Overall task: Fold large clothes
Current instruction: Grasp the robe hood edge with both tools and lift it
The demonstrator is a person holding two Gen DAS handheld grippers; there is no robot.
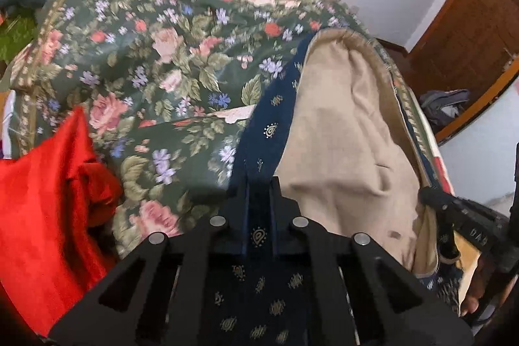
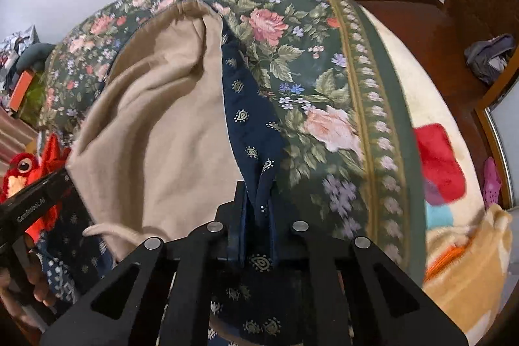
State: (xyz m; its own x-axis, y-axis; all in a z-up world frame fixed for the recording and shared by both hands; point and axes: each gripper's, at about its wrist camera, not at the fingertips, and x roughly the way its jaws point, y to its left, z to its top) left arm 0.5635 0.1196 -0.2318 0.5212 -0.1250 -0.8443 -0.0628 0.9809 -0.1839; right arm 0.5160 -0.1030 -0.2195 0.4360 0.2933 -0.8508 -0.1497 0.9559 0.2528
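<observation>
A large garment, navy with small gold paisley marks (image 1: 272,132) and a beige lining (image 1: 343,132), hangs stretched over a bed with a floral green cover (image 1: 155,47). My left gripper (image 1: 259,187) is shut on a navy edge of the garment. My right gripper (image 2: 258,193) is shut on another navy edge (image 2: 249,119), with the beige lining (image 2: 155,125) to its left. The right gripper also shows at the right edge of the left wrist view (image 1: 460,216). The left gripper shows at the left edge of the right wrist view (image 2: 35,200).
A red cloth (image 1: 42,209) lies at the bed's left. A red plush bird (image 2: 22,167) sits left. A cream blanket with red and blue patches (image 2: 434,158) lies right of the floral cover (image 2: 324,93). Wooden door and furniture (image 1: 470,31) stand right.
</observation>
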